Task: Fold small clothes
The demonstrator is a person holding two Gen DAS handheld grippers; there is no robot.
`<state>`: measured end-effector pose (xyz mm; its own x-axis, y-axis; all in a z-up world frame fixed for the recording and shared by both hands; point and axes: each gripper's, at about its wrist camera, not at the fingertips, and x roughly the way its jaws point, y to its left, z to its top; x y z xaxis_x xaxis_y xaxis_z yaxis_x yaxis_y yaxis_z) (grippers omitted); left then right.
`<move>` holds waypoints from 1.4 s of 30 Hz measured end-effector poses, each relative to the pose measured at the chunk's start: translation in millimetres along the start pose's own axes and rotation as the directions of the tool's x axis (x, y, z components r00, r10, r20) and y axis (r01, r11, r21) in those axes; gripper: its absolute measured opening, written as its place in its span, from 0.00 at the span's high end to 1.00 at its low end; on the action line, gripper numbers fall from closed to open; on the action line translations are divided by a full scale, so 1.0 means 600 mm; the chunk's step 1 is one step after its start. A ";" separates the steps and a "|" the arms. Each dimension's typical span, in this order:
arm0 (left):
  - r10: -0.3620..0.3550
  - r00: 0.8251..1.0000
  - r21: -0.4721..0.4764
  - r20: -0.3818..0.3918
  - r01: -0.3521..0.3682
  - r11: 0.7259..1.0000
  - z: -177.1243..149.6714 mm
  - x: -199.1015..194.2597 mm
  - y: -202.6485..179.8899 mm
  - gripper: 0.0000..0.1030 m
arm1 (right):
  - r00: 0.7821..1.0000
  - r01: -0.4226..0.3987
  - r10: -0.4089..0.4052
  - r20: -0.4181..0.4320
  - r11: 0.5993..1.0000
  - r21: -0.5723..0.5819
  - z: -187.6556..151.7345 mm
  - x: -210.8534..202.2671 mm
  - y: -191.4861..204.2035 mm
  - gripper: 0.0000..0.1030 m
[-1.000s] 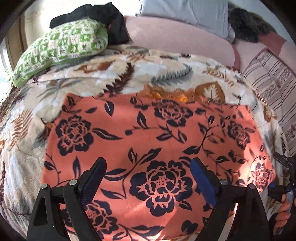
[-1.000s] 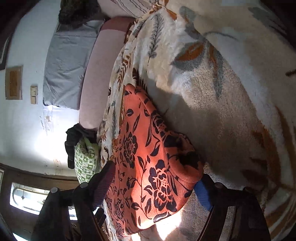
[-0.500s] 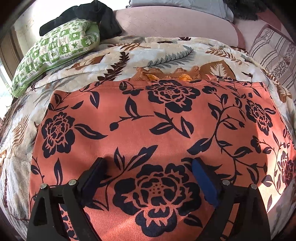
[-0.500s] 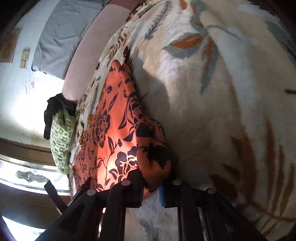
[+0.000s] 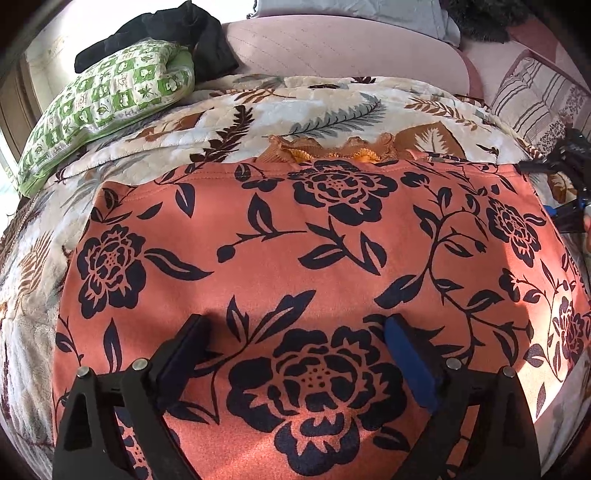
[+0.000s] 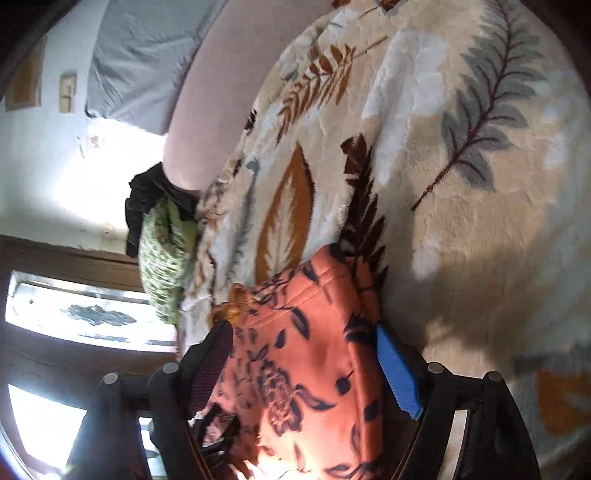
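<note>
Leftward, green checked pillow (image 5: 103, 110) at bed's far-left corner. Centre: orange black-floral garment (image 5: 295, 240) flat on leaf-print fleece blanket (image 5: 314, 107). Left gripper (image 5: 295, 354) fingers released above near hem; right gripper (image 6: 303, 354) released, straddling far-right corner. Fold pending; next, pinch edges.

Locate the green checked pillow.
The green checked pillow lies upper left in the left wrist view, on the leaf-print blanket, beneath the black garment.

Orange garment (image 5: 314, 266) with black flowers lies spread flat on the leaf-print blanket (image 5: 325, 110).
</note>
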<state>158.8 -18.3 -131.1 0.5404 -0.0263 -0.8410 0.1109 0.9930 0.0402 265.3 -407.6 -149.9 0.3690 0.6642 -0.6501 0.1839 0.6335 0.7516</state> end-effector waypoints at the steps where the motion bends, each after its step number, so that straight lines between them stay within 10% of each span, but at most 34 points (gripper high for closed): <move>1: -0.001 1.000 0.004 0.002 0.001 1.000 0.000 0.001 0.000 0.06 | 0.999 0.047 -0.047 -0.019 0.999 0.026 0.005 0.023 -0.009 0.41; 2: -0.004 1.000 0.005 0.006 0.004 1.000 -0.001 0.001 0.001 0.06 | 0.997 0.062 -0.060 -0.039 0.997 0.043 0.007 0.037 -0.013 0.76; 3: -0.009 1.000 0.007 0.007 0.009 1.000 -0.001 0.001 0.002 0.05 | 0.996 0.073 -0.071 -0.053 0.997 0.030 0.007 0.043 -0.007 0.87; 8: -0.005 1.000 0.014 0.023 0.004 1.000 -0.002 0.004 0.002 0.02 | 0.954 0.287 -0.258 0.150 0.931 -0.225 -0.022 -0.002 0.101 0.89; 10: 0.002 1.000 0.019 0.015 -0.003 1.000 0.001 0.005 0.000 0.02 | 0.936 0.352 -0.351 0.034 0.924 -0.150 -0.008 0.053 0.050 0.86; 14: -0.064 0.998 -0.035 0.003 0.064 0.997 0.012 -0.025 0.033 0.04 | 0.960 0.247 -0.236 0.149 0.967 -0.063 -0.025 0.004 0.045 0.75; 18: -0.142 0.980 -0.175 0.140 0.166 0.971 -0.007 -0.118 0.122 0.04 | 0.923 0.315 -0.269 0.276 0.939 -0.137 -0.085 -0.074 0.099 0.27; 26: -0.200 0.967 -0.495 0.157 0.252 0.832 -0.126 -0.162 0.313 0.07 | 0.990 0.025 0.012 0.141 0.966 -0.259 -0.270 -0.062 0.198 0.27; 29: -0.312 0.944 -0.547 0.105 0.317 0.775 -0.151 -0.116 0.327 0.35 | 0.995 0.045 -0.022 0.100 0.973 -0.228 -0.302 -0.013 0.191 0.27; 31: -0.308 0.951 -0.582 0.028 0.266 0.768 -0.165 -0.085 0.334 0.79 | 0.996 0.074 -0.064 0.062 0.980 -0.185 -0.306 0.025 0.170 0.27; 33: -0.348 0.936 -0.608 0.056 0.309 0.732 -0.165 -0.103 0.345 0.87 | 0.994 0.106 -0.102 0.031 0.985 -0.135 -0.308 0.050 0.147 0.27; 36: -0.289 0.951 -0.483 0.107 0.304 0.821 -0.150 -0.157 0.318 0.87 | 0.994 0.108 -0.106 0.032 0.990 -0.091 -0.309 0.058 0.130 0.28; 40: -0.341 0.940 -0.569 0.023 0.293 0.768 -0.181 -0.087 0.338 0.84 | 0.992 0.125 -0.124 0.016 0.988 -0.094 -0.304 0.067 0.127 0.28; 42: -0.319 0.947 -0.550 0.026 0.280 0.787 -0.160 -0.114 0.336 0.73 | 0.992 0.129 -0.128 0.010 0.988 -0.087 -0.302 0.067 0.130 0.28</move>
<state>64.2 194.8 -117.3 0.4978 -0.3447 -0.7958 -0.2200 0.8374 -0.5004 129.4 -259.7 -137.5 0.3515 0.5733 -0.7401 0.1502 0.7458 0.6490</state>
